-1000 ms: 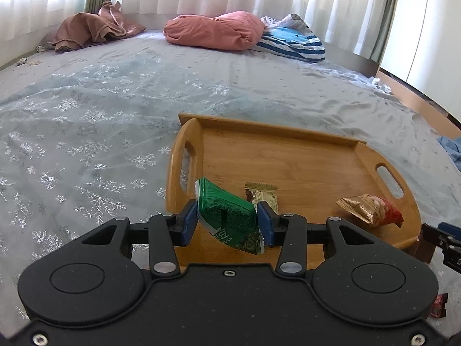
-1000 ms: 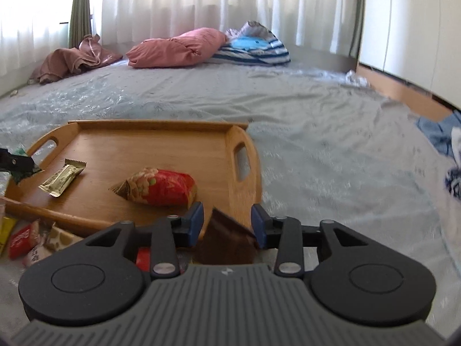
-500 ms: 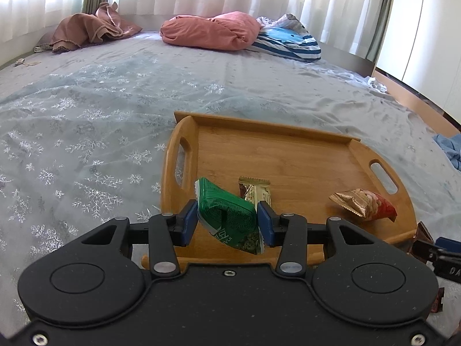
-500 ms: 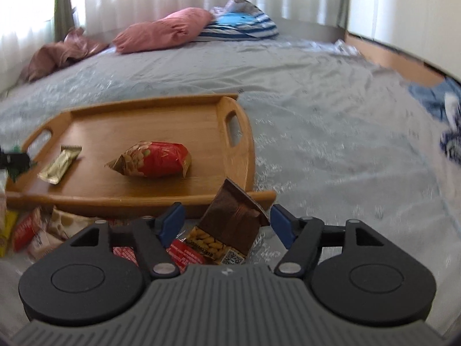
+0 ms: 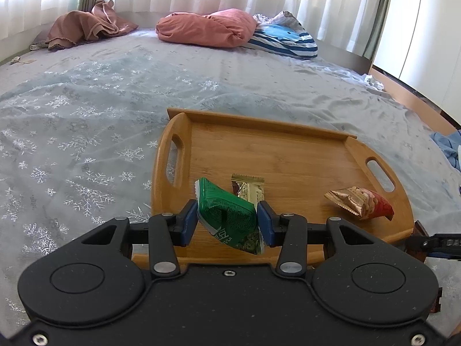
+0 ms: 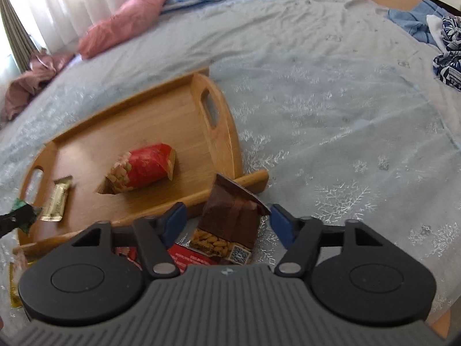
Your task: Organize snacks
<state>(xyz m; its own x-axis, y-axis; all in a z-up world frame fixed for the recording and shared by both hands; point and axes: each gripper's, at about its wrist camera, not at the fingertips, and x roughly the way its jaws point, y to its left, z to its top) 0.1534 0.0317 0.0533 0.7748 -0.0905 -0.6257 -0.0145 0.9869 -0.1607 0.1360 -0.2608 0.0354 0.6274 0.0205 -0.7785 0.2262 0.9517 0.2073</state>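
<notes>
A wooden tray [image 5: 288, 150] lies on the bed and holds a gold bar [image 5: 250, 187] and a red-and-gold peanut bag [image 5: 360, 201]. My left gripper [image 5: 227, 222] is shut on a green snack packet [image 5: 227, 216], held above the tray's near left corner. My right gripper [image 6: 226, 220] is open, its jaws on either side of a brown nut packet [image 6: 230, 216] that leans by the tray's [image 6: 178, 121] near right corner. The peanut bag [image 6: 144, 167] and gold bar [image 6: 57, 199] show there too.
Loose snacks, a red packet [image 6: 184, 258] among them, lie on the snowflake bedspread [image 5: 72, 150] in front of the tray. A pink pillow [image 5: 207, 27], a striped cushion [image 5: 285, 39] and a brown cloth [image 5: 83, 28] lie at the far side. Blue clothes [image 6: 438, 28] lie at right.
My right gripper has opened, letting go of the brown packet, and has lifted and tilted to look down. My left gripper still holds the green packet, shifted a little.
</notes>
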